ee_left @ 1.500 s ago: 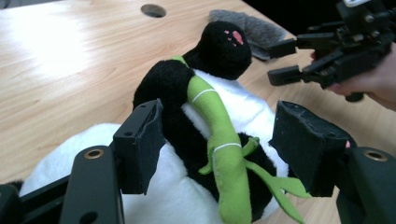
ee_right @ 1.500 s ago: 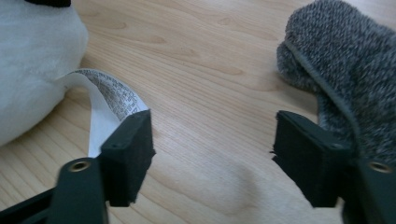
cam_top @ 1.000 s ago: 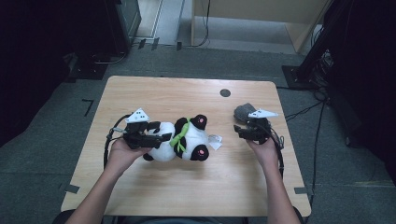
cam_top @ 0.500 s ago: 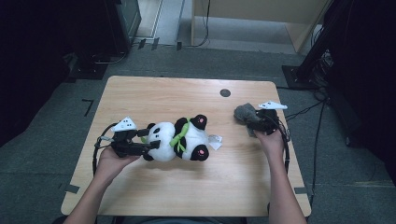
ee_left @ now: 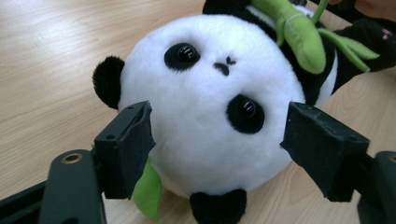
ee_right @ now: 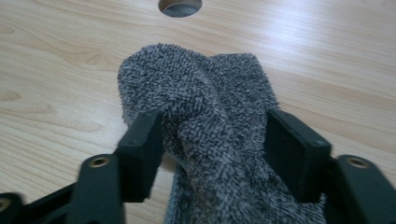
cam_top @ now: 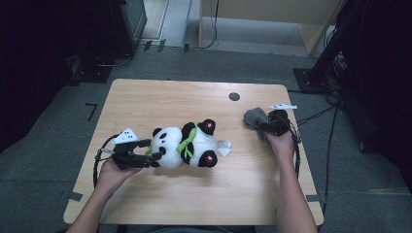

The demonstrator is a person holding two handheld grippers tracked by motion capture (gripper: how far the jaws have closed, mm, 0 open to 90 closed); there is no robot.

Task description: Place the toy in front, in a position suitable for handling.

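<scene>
Left gripper view showed the left gripper [ee_left: 217, 149] fingers spread around the head of the panda plush [ee_left: 210, 121] lying mid-bench, risking slippage off round fur, while the right gripper [ee_right: 219, 158] fingers loosely bracketed the grey cloth [ee_right: 210, 116].

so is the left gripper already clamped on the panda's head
No, in the left gripper view both pads stand apart from the panda.

Even overhead light brightens the table [cam_top: 145, 97], surroundings dark; close views slightly soft.
</scene>
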